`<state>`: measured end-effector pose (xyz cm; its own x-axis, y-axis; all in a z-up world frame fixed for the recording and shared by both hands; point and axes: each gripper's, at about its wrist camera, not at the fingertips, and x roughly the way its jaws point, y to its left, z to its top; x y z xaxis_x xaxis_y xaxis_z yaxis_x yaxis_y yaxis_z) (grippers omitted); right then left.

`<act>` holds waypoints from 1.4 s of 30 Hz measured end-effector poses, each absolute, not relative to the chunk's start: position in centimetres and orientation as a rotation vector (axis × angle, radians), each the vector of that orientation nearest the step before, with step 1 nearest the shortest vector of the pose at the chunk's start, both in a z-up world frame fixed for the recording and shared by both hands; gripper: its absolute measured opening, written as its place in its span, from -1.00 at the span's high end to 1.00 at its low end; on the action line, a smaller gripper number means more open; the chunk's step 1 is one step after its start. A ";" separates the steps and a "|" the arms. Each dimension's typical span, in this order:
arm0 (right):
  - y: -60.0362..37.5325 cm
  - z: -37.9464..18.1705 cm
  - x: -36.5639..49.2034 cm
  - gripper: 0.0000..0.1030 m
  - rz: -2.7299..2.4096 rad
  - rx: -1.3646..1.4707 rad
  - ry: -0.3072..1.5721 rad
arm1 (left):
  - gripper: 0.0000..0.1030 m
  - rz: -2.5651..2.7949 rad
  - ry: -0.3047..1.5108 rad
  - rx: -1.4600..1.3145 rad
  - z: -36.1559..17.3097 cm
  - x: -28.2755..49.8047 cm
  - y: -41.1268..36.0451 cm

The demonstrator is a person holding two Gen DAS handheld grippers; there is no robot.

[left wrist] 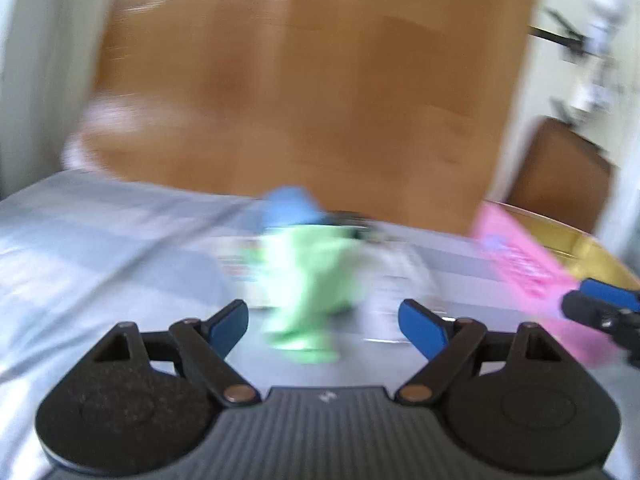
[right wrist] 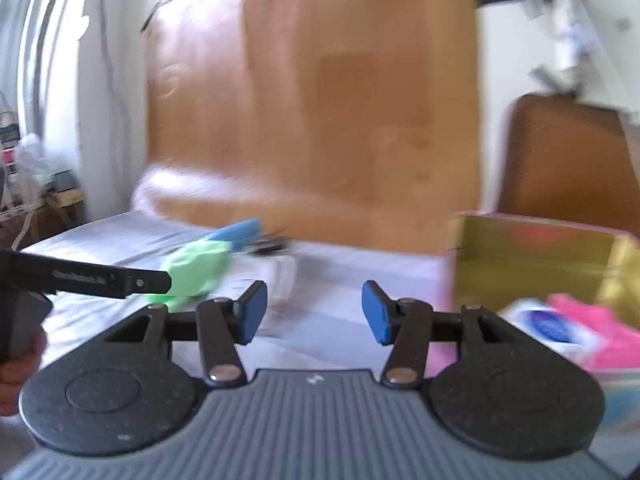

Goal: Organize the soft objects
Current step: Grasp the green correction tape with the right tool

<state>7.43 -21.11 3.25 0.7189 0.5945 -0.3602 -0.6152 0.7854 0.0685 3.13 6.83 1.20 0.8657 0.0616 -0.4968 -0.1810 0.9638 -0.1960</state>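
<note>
Both views are blurred. A light green soft cloth (left wrist: 308, 284) lies on the grey-blue bedsheet (left wrist: 100, 248), with a blue soft item (left wrist: 290, 206) just behind it. My left gripper (left wrist: 322, 326) is open and empty, just short of the green cloth. In the right wrist view the green cloth (right wrist: 196, 270) and the blue item (right wrist: 236, 232) lie to the left. My right gripper (right wrist: 314, 312) is open and empty over the sheet. A pink box with a gold inside (right wrist: 532, 256) holds a pink item (right wrist: 600, 332) and a white-blue pack (right wrist: 548, 326).
A wooden headboard (left wrist: 312, 80) stands behind the bed. The pink box lid (left wrist: 520, 264) and the right gripper's tip (left wrist: 600, 300) show at the right in the left wrist view. A brown chair (right wrist: 568, 156) stands at the right. The left gripper's body (right wrist: 92, 276) crosses the left side.
</note>
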 end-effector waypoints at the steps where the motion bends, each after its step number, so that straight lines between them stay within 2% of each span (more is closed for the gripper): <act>1: -19.8 3.2 8.3 -0.07 0.688 -0.046 0.398 | -0.65 0.166 0.505 -0.249 0.7 3.1 8.0; 4: -15.9 3.4 11.4 -0.07 0.714 -0.017 0.451 | -0.63 0.185 0.499 -0.343 -0.2 3.1 10.2; 10: -9.3 3.5 17.9 -0.07 0.699 0.006 0.578 | -0.65 0.134 0.440 -0.248 0.2 2.7 8.5; 15: -5.2 1.8 21.0 -0.07 0.651 -0.072 0.694 | -0.65 0.117 0.435 -0.291 0.1 2.7 9.1; 16: -4.7 1.4 21.4 -0.05 0.647 -0.084 0.709 | -0.65 0.114 0.436 -0.304 0.0 2.8 9.4; 18: -4.2 0.9 21.9 0.12 0.666 -0.101 0.747 | -0.65 0.113 0.439 -0.312 -0.1 2.8 9.4; 19: -4.1 0.9 21.8 0.12 0.664 -0.114 0.743 | -0.65 0.113 0.439 -0.311 -0.1 2.8 9.4; 25: -7.5 2.5 19.0 0.13 0.670 -0.114 0.655 | -0.65 0.108 0.437 -0.298 -0.1 3.0 9.2; 31: -15.0 2.0 11.4 0.13 0.749 -0.131 0.635 | -0.65 0.037 0.460 -0.297 -0.3 3.0 9.0; 37: -21.2 -0.3 3.7 0.14 0.768 -0.166 0.643 | -0.62 -0.185 0.579 -0.362 -0.7 3.6 7.0; 42: -24.6 -0.4 1.2 0.14 0.743 -0.055 0.647 | -0.61 -0.407 0.693 -0.373 -0.2 3.7 0.9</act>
<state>1.19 -24.60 -0.42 0.5527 0.6121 -0.5655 -0.6448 0.7440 0.1752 3.66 0.89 -0.24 0.6977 -0.4770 -0.5345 0.2352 0.8572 -0.4581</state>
